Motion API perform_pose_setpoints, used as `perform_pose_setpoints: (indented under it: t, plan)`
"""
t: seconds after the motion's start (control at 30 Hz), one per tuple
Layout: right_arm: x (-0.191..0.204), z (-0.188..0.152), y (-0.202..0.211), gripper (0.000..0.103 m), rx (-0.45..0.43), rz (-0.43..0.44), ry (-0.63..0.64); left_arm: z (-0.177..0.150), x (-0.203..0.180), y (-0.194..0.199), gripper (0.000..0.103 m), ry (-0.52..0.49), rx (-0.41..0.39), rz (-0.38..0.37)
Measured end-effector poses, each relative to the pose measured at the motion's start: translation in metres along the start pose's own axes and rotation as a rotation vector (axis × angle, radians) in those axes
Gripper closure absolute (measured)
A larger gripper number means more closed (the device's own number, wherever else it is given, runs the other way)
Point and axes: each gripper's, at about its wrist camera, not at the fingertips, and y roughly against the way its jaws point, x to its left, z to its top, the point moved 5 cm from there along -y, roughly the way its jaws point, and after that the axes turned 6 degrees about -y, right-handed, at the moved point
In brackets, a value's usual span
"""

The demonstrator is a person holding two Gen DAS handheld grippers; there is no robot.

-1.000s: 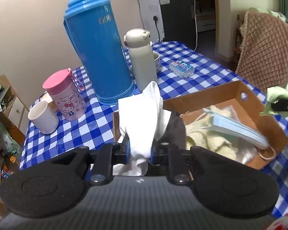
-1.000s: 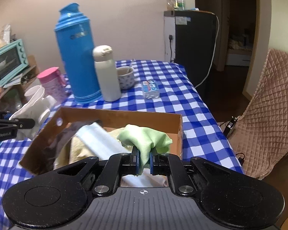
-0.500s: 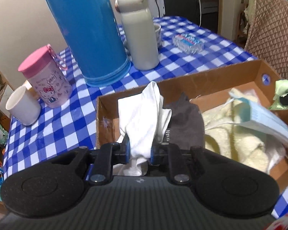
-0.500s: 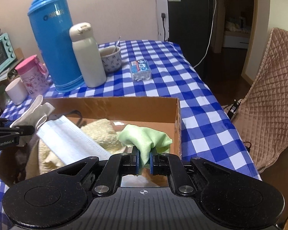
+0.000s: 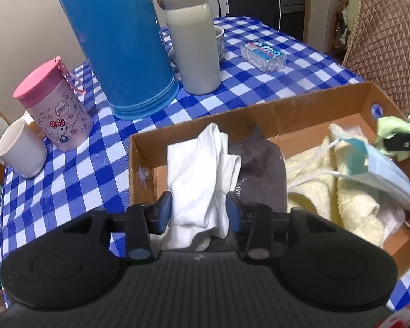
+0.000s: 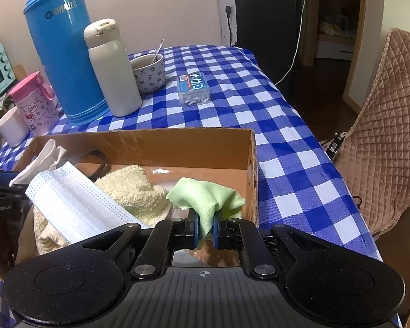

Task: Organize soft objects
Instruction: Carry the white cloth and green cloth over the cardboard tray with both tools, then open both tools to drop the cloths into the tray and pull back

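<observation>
A brown cardboard box (image 5: 309, 109) (image 6: 177, 147) lies on the blue checked table. It holds a cream towel (image 5: 352, 199) (image 6: 134, 188), a blue face mask (image 5: 382, 172) (image 6: 68, 199) and a dark grey cloth (image 5: 262, 175). My left gripper (image 5: 199, 210) is over the box's left end, its jaws spread apart, with a white cloth (image 5: 202, 175) loose between them. My right gripper (image 6: 205, 231) is shut on a light green cloth (image 6: 207, 199) over the box's right end; it also shows in the left wrist view (image 5: 393, 134).
Behind the box stand a tall blue thermos (image 5: 117, 41) (image 6: 60, 49), a cream flask (image 5: 194, 35) (image 6: 112, 68), a patterned bowl with a spoon (image 6: 149, 72) and a small plastic packet (image 5: 262, 54) (image 6: 194, 87). A pink cup (image 5: 54, 104) and a white cup (image 5: 20, 151) are at left. A quilted chair (image 6: 388, 125) is at right.
Both grippers moved forward and down over the box. My left gripper's jaws opened and let go of the white cloth. My right gripper stayed shut on the green cloth.
</observation>
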Motion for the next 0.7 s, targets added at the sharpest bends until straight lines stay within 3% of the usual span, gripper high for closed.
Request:
perform_pose_setpoints:
  t: [0.1, 0.17, 0.23, 0.27, 0.3, 0.7]
  plan:
    - [0.003, 0.003, 0.001, 0.093, -0.021, 0.031, -0.007, 0.003, 0.001, 0.011, 0.047, 0.001, -0.019, 0.008]
    - [0.005, 0.006, 0.002, 0.092, -0.032, 0.052, -0.013, 0.004, 0.0, 0.018, 0.043, 0.002, -0.036, 0.01]
    - [0.008, 0.006, 0.003, 0.076, -0.032, 0.061, -0.007, 0.005, -0.002, 0.026, 0.041, 0.003, -0.05, 0.003]
    - [0.01, 0.006, 0.004, 0.056, -0.041, 0.059, 0.0, 0.005, -0.003, 0.028, 0.041, 0.004, -0.053, 0.002]
    - [0.011, 0.006, 0.006, 0.044, -0.057, 0.055, 0.005, 0.005, -0.004, 0.031, 0.039, 0.005, -0.057, 0.002]
    - [0.012, -0.004, 0.035, 0.043, -0.062, 0.071, 0.003, -0.003, -0.004, 0.053, 0.038, 0.072, -0.061, -0.019]
